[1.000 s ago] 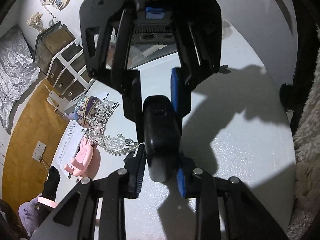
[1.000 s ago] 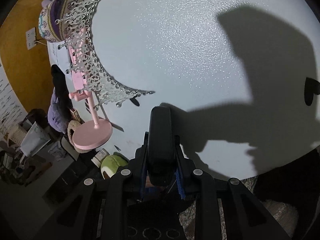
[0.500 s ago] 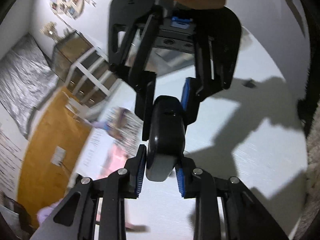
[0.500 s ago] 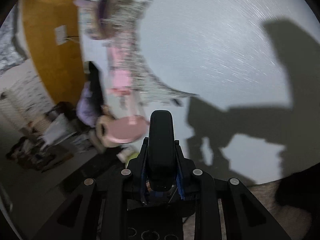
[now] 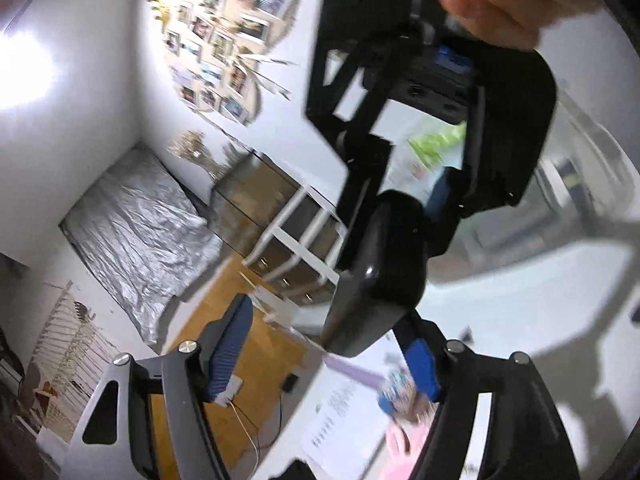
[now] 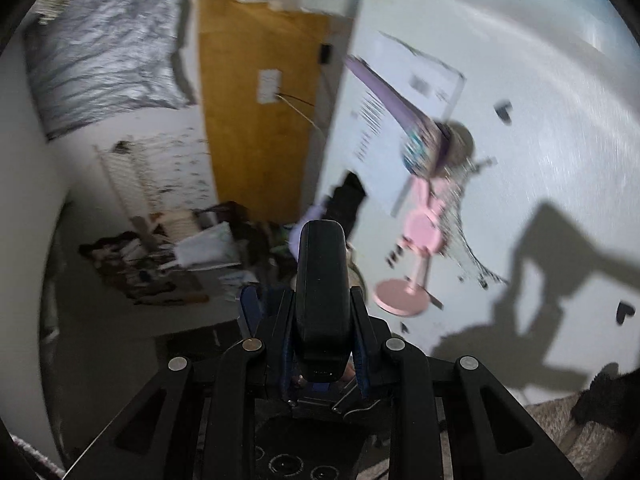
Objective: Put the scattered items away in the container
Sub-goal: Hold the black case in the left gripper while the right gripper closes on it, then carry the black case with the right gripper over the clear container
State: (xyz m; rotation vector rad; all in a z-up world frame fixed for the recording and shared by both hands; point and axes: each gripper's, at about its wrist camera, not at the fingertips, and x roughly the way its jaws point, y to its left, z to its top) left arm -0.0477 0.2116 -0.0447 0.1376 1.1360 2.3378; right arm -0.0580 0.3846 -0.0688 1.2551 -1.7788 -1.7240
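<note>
A black oblong case (image 6: 320, 280) is held above the white table (image 6: 540, 140), with my right gripper (image 6: 322, 304) shut on its near end. In the left wrist view the same case (image 5: 380, 256) points at the camera, and the right gripper (image 5: 400, 208) clamps its far end with a person's hand (image 5: 500, 0) behind it. My left gripper (image 5: 320, 344) is opening. The case's lower end lies between its jaws, close to the right blue pad (image 5: 420, 364) and well clear of the left pad (image 5: 228, 352).
A pink stand (image 6: 420, 240) draped with a lacy tiara and a purple knit cap stands on the table near a printed sheet (image 6: 400, 92). Small black bits (image 6: 624, 314) lie on the table. Beyond its edge are wooden floor (image 6: 248, 120), a bed (image 5: 140, 232) and clutter.
Both grippers have risen with the case and tilted up toward the room. The left gripper's jaws have spread off the case; the right still clamps it.
</note>
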